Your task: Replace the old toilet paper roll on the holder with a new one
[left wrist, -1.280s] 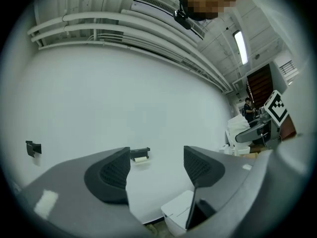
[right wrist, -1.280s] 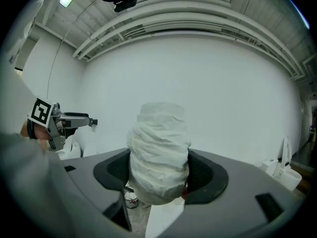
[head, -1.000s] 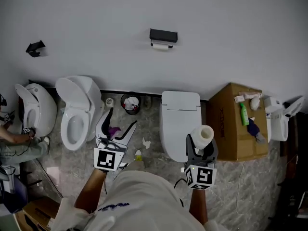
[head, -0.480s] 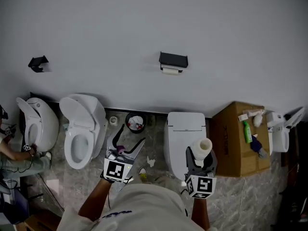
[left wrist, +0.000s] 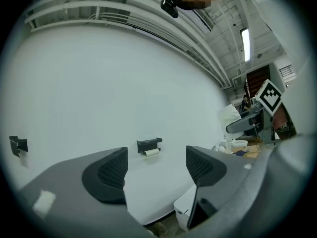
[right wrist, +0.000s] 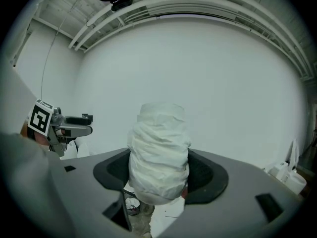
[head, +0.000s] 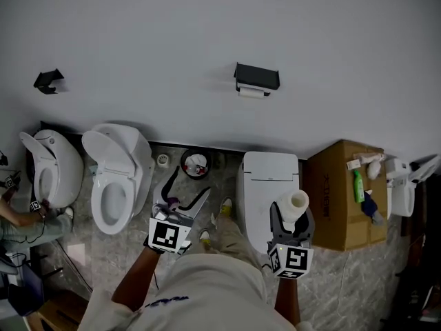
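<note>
Because the holder hangs on a wall and not on any surface, both claws are held out towards it. Items follow, largest first.

- Wall (head: pixel 207 26): plain white; carries the fitting, well apart from the person.
- Closed toilet (head: pixel 270 185): directly below the holder, between person and wall; probably to be reached over.
- Open-lidded toilet (head: pixel 114 178): to the left of the closed one; not involved.
- Cardboard box (head: pixel 337 192): to the right of the closed toilet, with bottles on top.
- Left claw (head: pixel 187 188): jaws spread wide, nothing between them; free, presumably, to take off the spent roll.
- Right claw (head: pixel 292 216): jaws closed around the new roll, pressing on its sides.
- Holder (left wrist: pixel 149 144): black bracket with a lid.
- New roll (right wrist: pixel 159 152): full, white, upright in the right claw with the core opening upward; ready for fitting.
- Old roll (left wrist: pixel 152 152): thin, nearly spent; on the holder under its lid, not yet removed.
</note>
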### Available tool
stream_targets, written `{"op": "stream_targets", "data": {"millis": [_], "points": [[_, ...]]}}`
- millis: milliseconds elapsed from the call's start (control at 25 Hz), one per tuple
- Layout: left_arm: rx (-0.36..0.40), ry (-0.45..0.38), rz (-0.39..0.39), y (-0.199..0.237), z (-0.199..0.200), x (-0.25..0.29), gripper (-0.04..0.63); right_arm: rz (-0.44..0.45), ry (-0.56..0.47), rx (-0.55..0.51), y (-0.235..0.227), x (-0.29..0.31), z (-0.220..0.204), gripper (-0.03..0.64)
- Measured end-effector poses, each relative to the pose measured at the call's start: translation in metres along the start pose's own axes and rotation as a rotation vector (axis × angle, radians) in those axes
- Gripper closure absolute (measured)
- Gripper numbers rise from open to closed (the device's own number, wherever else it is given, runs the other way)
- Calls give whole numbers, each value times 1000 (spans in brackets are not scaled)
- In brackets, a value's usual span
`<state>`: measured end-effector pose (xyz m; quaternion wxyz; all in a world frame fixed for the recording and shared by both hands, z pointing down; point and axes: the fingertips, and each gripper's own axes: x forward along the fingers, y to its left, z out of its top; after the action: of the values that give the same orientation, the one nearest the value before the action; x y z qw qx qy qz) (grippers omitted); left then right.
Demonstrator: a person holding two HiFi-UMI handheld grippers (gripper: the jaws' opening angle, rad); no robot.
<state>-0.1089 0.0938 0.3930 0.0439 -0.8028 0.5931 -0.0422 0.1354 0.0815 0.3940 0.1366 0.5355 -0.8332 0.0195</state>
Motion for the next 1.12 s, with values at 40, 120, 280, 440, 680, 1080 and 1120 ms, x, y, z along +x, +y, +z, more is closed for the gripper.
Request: {"op": "stream_targets", "data": {"millis": [40, 120, 280, 440, 680, 1080, 1120], "points": [[7, 4, 0, 3, -2, 5, 229, 3, -3, 1, -1, 7, 1, 310], [12, 9, 3, 9, -5, 18, 229, 9, -10, 1, -4, 22, 3, 310], [26, 27, -2, 19, -10, 46, 229, 4, -14, 2, -18, 56, 5, 310], [82, 77, -38, 24, -22, 83, 230, -4, -6, 11, -38, 93, 6, 310], [159, 255, -52, 31, -59, 125, 225, -5, 8, 34, -59, 134, 4, 310], [474, 568, -170, 13, -113, 206, 169, 3, -9, 49, -81, 183, 10, 310], [497, 561, -169, 9, -111, 214, 170, 1, -7, 51, -83, 186, 8, 310]]}}
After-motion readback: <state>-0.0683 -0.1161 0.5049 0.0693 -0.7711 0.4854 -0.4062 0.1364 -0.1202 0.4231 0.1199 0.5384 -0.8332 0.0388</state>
